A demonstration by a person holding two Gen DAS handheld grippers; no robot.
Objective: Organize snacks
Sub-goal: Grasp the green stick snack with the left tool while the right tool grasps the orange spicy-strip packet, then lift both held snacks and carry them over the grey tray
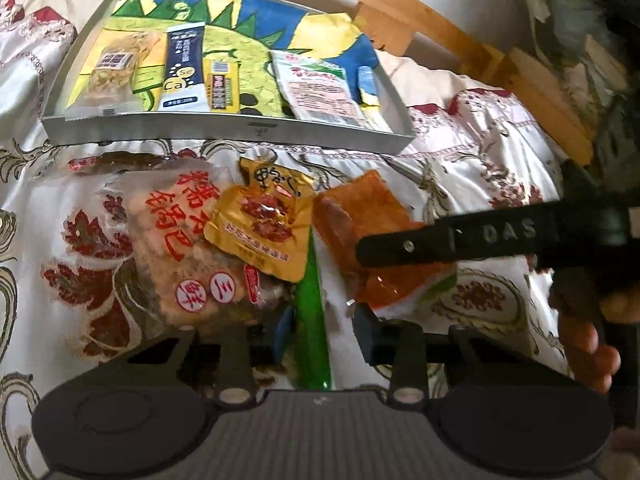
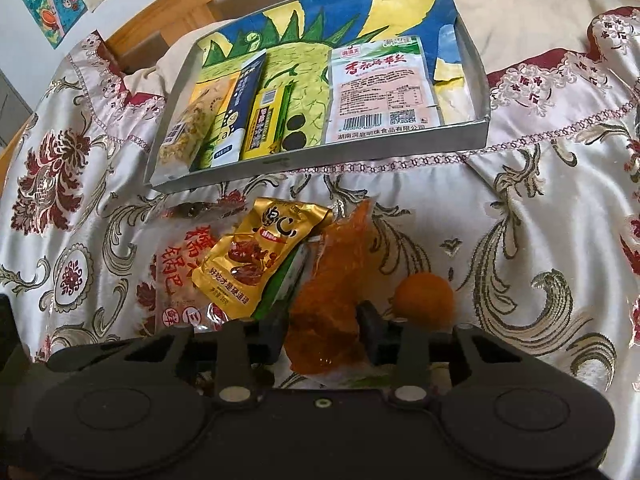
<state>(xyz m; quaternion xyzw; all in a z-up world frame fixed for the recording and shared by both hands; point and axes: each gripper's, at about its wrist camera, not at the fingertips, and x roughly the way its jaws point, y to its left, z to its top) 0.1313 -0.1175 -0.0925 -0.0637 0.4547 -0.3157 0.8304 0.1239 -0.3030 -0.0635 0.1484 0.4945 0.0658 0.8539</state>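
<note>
A grey tray [image 1: 240, 136] [image 2: 320, 160] lined with a dinosaur drawing holds several snack packets. In front of it, on the patterned cloth, lie a rice-cracker packet [image 1: 172, 240] [image 2: 176, 280], a gold packet [image 1: 260, 220] [image 2: 248, 268], a green stick packet [image 1: 310, 320] [image 2: 280, 284] and an orange see-through packet [image 1: 360, 208] [image 2: 332, 280]. My left gripper [image 1: 324, 328] straddles the green packet; a pale gap shows beside its right finger. My right gripper [image 2: 324, 334] has both pads against the orange packet, which bulges up between them. One of its fingers [image 1: 440, 240] crosses that packet in the left wrist view.
A small orange ball [image 2: 424, 300] sits on the cloth just right of my right gripper. A dark red packet [image 1: 112, 160] lies under the tray's front rim. A wooden frame [image 1: 400, 20] runs behind the tray. A person's hand [image 1: 588, 340] holds the right gripper.
</note>
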